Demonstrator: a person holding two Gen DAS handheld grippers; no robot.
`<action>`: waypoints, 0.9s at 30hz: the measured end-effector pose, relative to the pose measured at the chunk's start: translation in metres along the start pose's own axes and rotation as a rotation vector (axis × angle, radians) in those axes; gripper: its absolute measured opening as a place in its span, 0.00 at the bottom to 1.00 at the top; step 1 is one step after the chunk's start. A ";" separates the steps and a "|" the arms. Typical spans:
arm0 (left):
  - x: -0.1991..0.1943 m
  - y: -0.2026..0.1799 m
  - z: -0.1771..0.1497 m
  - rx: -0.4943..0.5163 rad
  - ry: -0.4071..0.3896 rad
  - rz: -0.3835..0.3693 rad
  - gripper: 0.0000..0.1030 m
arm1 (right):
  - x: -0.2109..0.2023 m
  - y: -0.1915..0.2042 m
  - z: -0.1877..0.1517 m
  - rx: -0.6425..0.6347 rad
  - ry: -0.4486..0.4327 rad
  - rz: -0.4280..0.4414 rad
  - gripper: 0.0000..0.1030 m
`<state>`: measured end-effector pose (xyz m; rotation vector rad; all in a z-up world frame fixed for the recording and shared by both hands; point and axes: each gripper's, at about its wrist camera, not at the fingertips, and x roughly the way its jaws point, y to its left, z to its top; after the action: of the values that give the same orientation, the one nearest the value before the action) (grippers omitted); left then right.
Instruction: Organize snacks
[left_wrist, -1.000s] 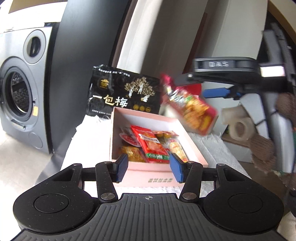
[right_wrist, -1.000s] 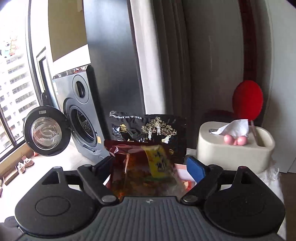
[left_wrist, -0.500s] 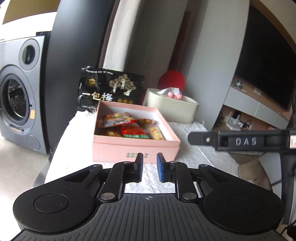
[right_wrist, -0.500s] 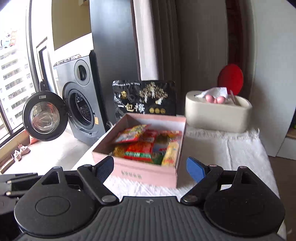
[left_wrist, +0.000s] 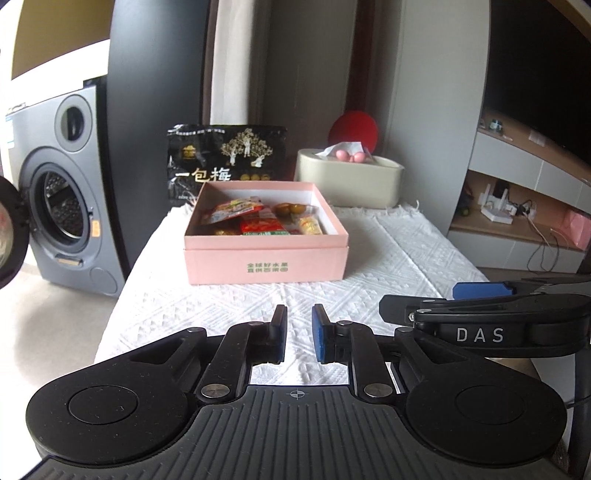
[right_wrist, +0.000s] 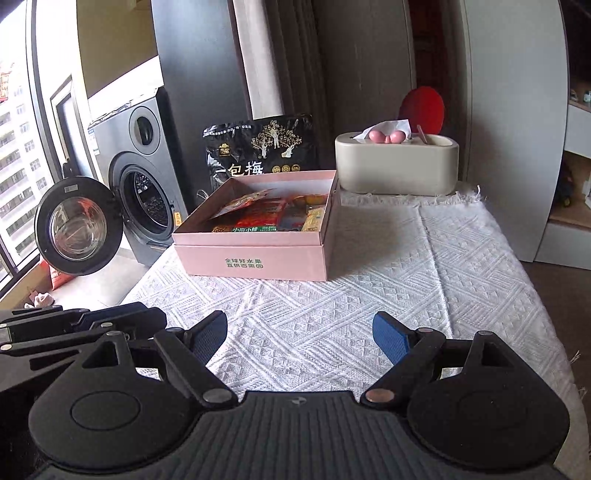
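Risk: we could nudge the open pink cardboard box (left_wrist: 266, 264) of snack packets (left_wrist: 258, 219) | left tool (left_wrist: 299, 334) together, empty | right tool (right_wrist: 299, 338) apart, empty | black pouch (right_wrist: 264, 146) leans upright, tip-prone

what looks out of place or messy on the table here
Little stands out. The snack packets lie jumbled and overlapping in the pink box, and the big black bag stands outside, behind it. Nothing looks spilled or damaged.

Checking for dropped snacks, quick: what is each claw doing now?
Left claw: closed, holding nothing.
Right claw: open, holding nothing.
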<state>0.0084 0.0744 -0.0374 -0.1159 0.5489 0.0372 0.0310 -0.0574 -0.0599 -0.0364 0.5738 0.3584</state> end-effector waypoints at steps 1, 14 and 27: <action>0.000 0.000 0.001 -0.002 0.000 0.002 0.18 | 0.000 0.000 -0.001 0.003 0.004 0.002 0.84; -0.002 -0.005 0.003 0.018 0.005 -0.007 0.18 | 0.001 0.001 -0.004 0.005 0.022 0.001 0.84; -0.001 -0.004 0.003 0.015 0.019 -0.010 0.18 | 0.003 -0.001 -0.006 0.011 0.037 0.003 0.84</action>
<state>0.0096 0.0710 -0.0343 -0.1040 0.5676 0.0219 0.0303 -0.0579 -0.0667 -0.0313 0.6124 0.3576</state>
